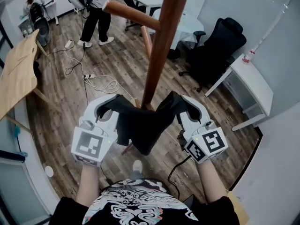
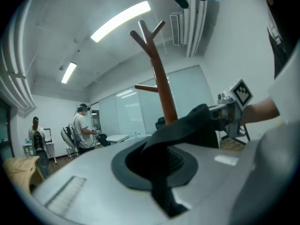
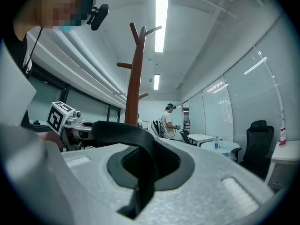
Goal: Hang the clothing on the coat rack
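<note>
A black garment is stretched between my two grippers, in front of the brown wooden coat rack. In the head view my left gripper is shut on the garment's left end and my right gripper is shut on its right end. The rack's pole stands just beyond the cloth, with a peg jutting to the left above. In the left gripper view the cloth runs from the jaws toward the rack. The right gripper view shows the cloth pinched in its jaws and the rack rising behind it.
A person stands at the far end of the wood floor, another sits at the top left. A black office chair and a white desk are on the right. A wooden board leans at the left; cables lie on the floor.
</note>
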The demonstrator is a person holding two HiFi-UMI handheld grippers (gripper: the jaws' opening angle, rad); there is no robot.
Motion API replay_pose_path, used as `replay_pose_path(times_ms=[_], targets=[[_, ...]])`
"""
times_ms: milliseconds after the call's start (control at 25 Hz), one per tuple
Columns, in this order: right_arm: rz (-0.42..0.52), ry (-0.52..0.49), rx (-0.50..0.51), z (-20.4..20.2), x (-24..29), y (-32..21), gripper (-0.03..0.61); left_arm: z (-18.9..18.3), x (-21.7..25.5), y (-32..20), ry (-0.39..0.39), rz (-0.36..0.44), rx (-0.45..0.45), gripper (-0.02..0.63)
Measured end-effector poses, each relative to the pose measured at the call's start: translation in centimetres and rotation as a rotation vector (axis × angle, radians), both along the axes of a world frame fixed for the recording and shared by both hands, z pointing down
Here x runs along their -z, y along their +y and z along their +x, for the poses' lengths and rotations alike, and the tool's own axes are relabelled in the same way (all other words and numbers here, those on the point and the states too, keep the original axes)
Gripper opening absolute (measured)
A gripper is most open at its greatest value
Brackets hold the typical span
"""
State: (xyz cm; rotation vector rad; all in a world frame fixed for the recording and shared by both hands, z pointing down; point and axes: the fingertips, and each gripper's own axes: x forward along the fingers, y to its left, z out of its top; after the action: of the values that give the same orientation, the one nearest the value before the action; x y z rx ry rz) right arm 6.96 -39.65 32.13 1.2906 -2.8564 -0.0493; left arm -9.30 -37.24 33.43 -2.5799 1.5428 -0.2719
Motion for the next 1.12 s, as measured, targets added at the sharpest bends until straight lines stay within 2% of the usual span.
replay_pose_path(times_ms=[80, 200, 520, 720, 840, 1000, 1120], targets=[[-0.001, 0.001, 0.003, -0.4, -0.3, -0.7, 0.011, -0.2, -0.5, -0.7, 0.013, -0.014, -0.008, -0.002], [-0.022, 0.012, 0.007, -0.9, -1.3, -1.7, 0.011, 0.0, -1.6, -2.0, -0.015, -0.02, -0.039, -0.002], [-0.058, 0.062, 0.042, -2.2, -3.6, -3.1, 0.011, 1.0, -3.2, -3.6, -0.029, -0.06, -0.057, -0.002], [-0.104, 0.105, 0.095, -3.9, -6.1, -3.7, 0.011, 2.1, -5.4, -4.4, -0.151, -0.093, -0.066, -0.002], [-0.129, 0.141, 0.126, -4.9, -7.9, -3.5, 0.011, 2.6, -7.0, -4.3, -0.193, -0.119, -0.07, -0.002], [-0.124, 0.184, 0.154, -5.7, -9.2, -3.2, 0.011, 4.1, -8.3, -4.1, -0.304, -0.118, -0.106, -0.002], [-0.131, 0.196, 0.171, -5.9, -10.1, -2.8, 0.011, 5.4, -9.5, -3.6, -0.354, -0.125, -0.129, -0.002]])
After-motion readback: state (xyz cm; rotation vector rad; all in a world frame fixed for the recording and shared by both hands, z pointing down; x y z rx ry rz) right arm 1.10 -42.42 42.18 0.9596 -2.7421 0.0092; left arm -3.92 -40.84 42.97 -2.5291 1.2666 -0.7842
